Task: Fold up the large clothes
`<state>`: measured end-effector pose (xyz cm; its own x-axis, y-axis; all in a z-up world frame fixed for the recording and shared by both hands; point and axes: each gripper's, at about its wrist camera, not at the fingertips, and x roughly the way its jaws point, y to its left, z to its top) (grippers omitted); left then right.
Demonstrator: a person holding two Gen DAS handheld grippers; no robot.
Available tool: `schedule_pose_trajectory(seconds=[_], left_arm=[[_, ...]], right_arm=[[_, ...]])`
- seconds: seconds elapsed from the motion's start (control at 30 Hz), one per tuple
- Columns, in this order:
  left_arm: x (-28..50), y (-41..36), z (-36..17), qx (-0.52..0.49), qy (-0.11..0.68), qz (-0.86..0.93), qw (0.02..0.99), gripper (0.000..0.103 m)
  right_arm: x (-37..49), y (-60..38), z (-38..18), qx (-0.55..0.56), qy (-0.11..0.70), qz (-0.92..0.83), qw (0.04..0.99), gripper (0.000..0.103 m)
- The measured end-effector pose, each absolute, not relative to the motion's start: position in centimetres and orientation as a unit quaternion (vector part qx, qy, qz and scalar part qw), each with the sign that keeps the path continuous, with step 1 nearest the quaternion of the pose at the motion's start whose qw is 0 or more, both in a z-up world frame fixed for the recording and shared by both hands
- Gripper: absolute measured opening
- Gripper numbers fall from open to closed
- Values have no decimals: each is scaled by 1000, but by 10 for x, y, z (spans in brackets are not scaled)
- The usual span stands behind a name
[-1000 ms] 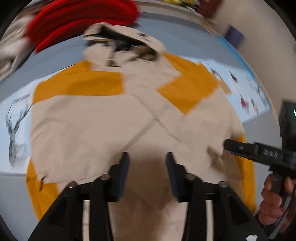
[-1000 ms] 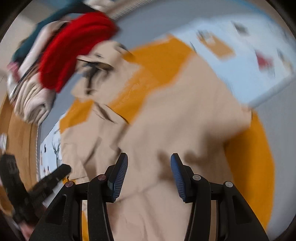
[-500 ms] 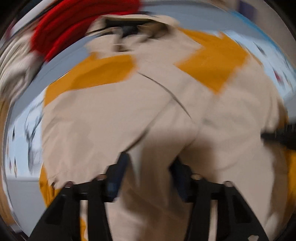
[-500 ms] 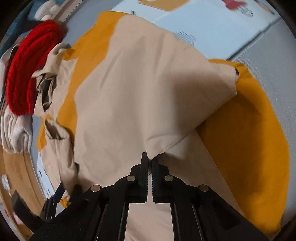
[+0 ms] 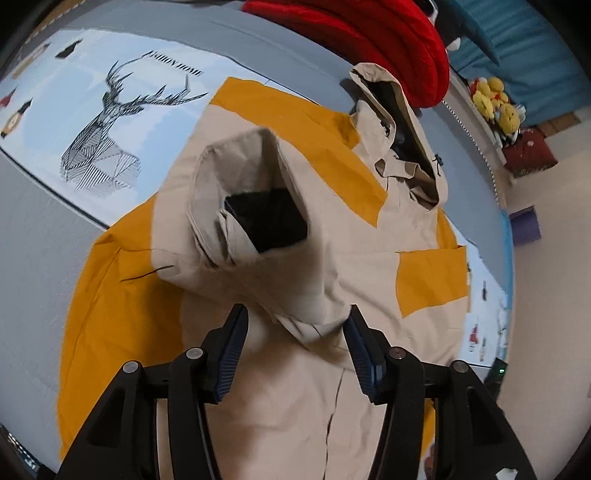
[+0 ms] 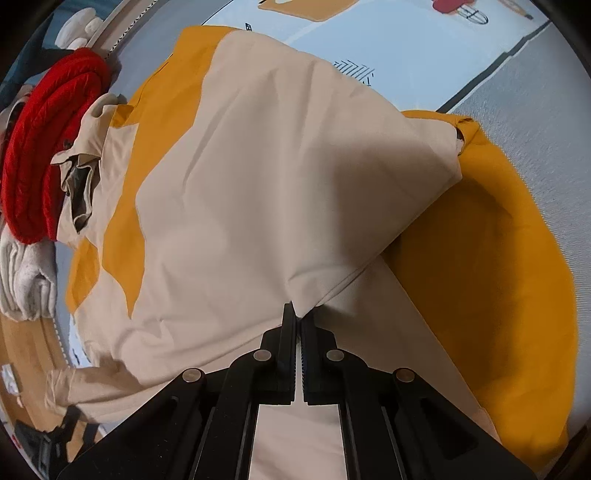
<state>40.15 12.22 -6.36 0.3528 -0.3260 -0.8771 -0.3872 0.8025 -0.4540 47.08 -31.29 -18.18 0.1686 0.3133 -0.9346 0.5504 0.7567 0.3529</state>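
Beige and orange, one jacket lies spread on a printed mat. In the left view, the left claw is opening, a raised sleeve fold between its pads. One red knit lies beyond the hood.

In the right view, the right claw is clamped on a jacket fold.

Jacket beige with mustard-yellow panels; knit red; mat pale blue, black line-drawn deer.

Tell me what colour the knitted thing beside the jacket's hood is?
Red; clearest in the left wrist view.
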Motion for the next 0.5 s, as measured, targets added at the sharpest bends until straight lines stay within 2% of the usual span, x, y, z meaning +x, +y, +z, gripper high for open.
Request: schedule_pose_trajectory(seconds=[0.17,0.2,0.23,0.27,0.33,0.5], left_arm=[[388,148,-65,-357,578,37,733,42],[385,152,-65,-363,578,41,730,35],[383,156,-65,-363,578,45,730,19],[381,159,-63,-355,578,53,732,15],[381,160,-62,-343,577,52,739,7],[391,144,-30,-274,541,16,795,6]], right_arm=[[465,-316,-173,332,643,-98,683,8],[463,-316,-171,330,644,-102,683,10],[461,-316,-168,329,645,-105,681,14],[458,-316,-165,330,646,-106,680,16],[453,-314,-157,328,643,-105,684,27],[443,-299,-102,273,578,-108,762,34]])
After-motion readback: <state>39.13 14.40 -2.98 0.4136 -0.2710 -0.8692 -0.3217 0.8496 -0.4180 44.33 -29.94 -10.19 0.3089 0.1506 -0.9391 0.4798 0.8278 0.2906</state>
